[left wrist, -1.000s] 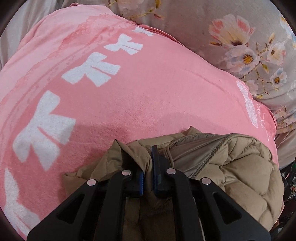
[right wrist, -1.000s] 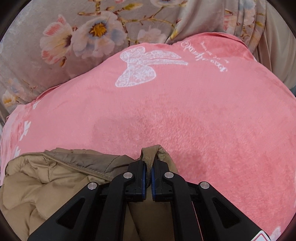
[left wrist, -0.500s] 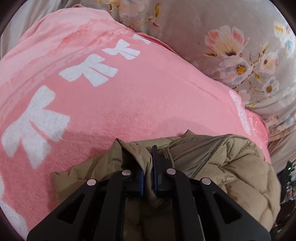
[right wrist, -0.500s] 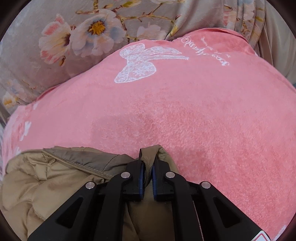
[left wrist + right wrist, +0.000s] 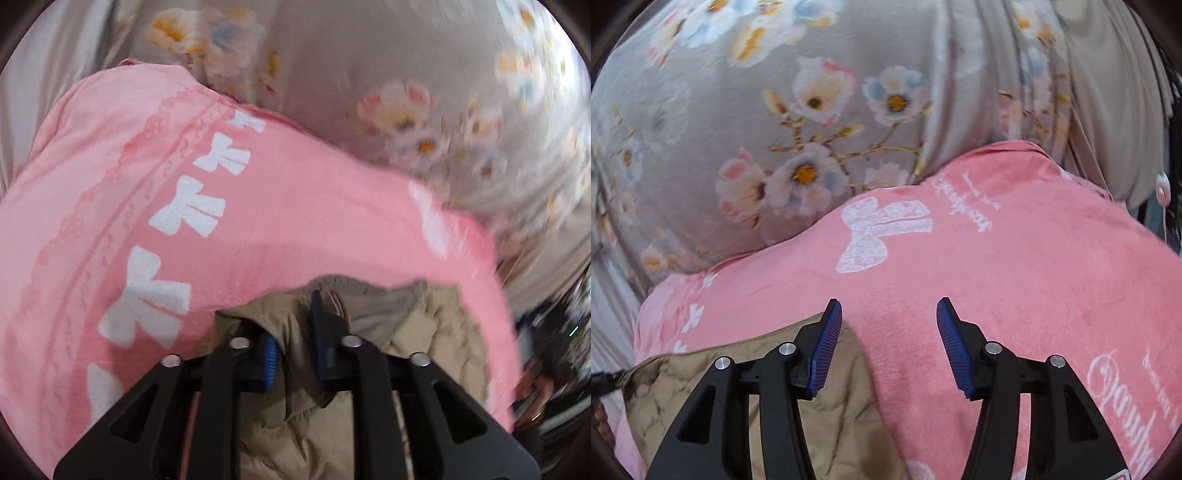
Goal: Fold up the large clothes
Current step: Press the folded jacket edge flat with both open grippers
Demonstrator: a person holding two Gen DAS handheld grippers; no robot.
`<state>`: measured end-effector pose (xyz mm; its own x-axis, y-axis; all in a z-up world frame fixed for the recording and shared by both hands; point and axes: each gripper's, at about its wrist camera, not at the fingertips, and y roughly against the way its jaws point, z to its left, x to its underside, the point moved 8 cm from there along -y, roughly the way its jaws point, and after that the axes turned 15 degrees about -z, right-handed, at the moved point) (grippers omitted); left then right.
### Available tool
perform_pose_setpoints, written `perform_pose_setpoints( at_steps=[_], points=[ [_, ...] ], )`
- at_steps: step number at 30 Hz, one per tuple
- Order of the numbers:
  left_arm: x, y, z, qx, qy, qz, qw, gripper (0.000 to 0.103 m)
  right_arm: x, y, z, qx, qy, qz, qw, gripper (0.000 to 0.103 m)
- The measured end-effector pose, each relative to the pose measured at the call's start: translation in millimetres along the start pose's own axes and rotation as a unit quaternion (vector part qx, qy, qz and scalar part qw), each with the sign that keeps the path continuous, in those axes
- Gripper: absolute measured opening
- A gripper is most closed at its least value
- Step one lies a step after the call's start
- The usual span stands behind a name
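- The tan quilted puffer jacket (image 5: 436,332) lay on the pink fleece blanket with white bows (image 5: 258,221), filling the six o'clock part of both wrist views.
- The left gripper (image 5: 291,339) had its fingers narrowed around a fold of the jacket's edge (the view was blurred, so whether it was truly pinched could not be told).
- The right gripper (image 5: 888,332) stood wide and held nothing, the jacket (image 5: 831,424) at its seven o'clock.
- Judged best: settle the fold flat before fully freeing the left grip.
- The grey floral bedspread (image 5: 775,129) lay towards twelve o'clock.
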<state>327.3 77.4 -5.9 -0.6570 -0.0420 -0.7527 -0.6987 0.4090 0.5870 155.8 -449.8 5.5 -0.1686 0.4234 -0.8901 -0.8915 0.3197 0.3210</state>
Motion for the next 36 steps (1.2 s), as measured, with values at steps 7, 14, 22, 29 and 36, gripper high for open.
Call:
perform_pose_setpoints(
  at_steps=[7,14,22,29,36],
  points=[
    [-1.7,5.9,-13.9,-0.074,-0.057,0.004,0.9956,0.021,55.0,-9.6,68.8,-0.04,0.069,0.053,0.995,0.051],
    [3.6,-26.6,19.3,-0.097,-0.003,0.085,0.9916,0.043,106.5,-43.2,108.6,-0.032,0.163,0.101,0.981,0.046],
    [-37.0,34.9,12.0,-0.087,-0.014,-0.041,0.9953,0.047,124.9,-61.3,80.3,0.029,0.17,0.135,0.976,0.05],
    [-24.0,3.6,-78.7,-0.055,-0.091,-0.051,0.993,0.051,76.2,-45.3,136.9,-0.01,0.131,0.103,0.986,0.04],
    [19.5,-89.3,-126.4,-0.059,-0.087,0.001,0.9944,0.05,94.1,-77.8,193.1,-0.037,0.17,0.125,0.977,0.04]
  ],
)
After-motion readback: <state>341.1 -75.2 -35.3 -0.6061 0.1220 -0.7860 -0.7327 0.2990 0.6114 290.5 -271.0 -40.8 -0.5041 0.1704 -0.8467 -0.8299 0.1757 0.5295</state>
